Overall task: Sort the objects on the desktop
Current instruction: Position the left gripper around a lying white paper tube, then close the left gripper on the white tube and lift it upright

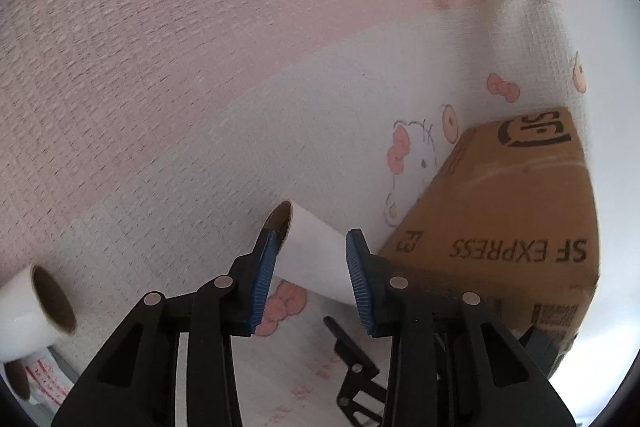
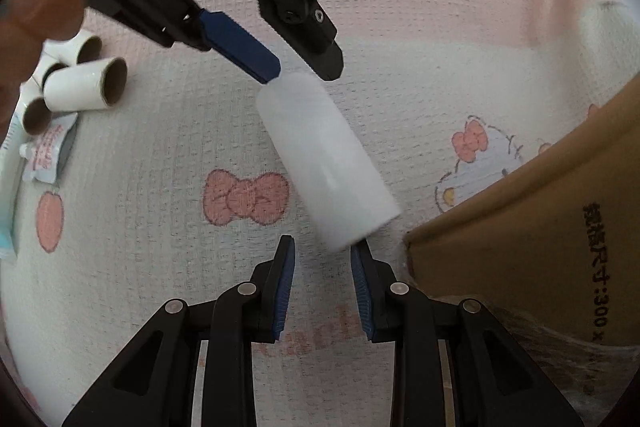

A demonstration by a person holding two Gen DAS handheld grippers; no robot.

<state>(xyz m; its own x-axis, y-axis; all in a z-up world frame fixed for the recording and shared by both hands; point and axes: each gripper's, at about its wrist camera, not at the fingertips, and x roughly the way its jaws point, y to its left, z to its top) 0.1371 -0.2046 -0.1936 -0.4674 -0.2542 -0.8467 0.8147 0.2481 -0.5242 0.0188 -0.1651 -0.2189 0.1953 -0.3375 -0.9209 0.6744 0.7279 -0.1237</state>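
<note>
A white paper roll point(image 1: 316, 255) with a brown cardboard core lies slanted on the cartoon-print cloth point(image 1: 200, 67). My left gripper point(image 1: 310, 239) is shut on its far end, one blue pad at the core opening and the other on its side. In the right wrist view the same roll point(image 2: 328, 163) runs from the left gripper point(image 2: 302, 75) down toward my right gripper point(image 2: 322, 247). The right gripper's pads stand a little apart with nothing between them. The roll's near end sits just beyond its right fingertip.
A brown SF Express cardboard box point(image 1: 512, 211) stands close on the right, also visible as the box point(image 2: 540, 227). Several more white rolls point(image 2: 84, 83) and a printed sachet point(image 2: 48, 155) lie at the left. A person's hand point(image 2: 24, 19) holds the left gripper.
</note>
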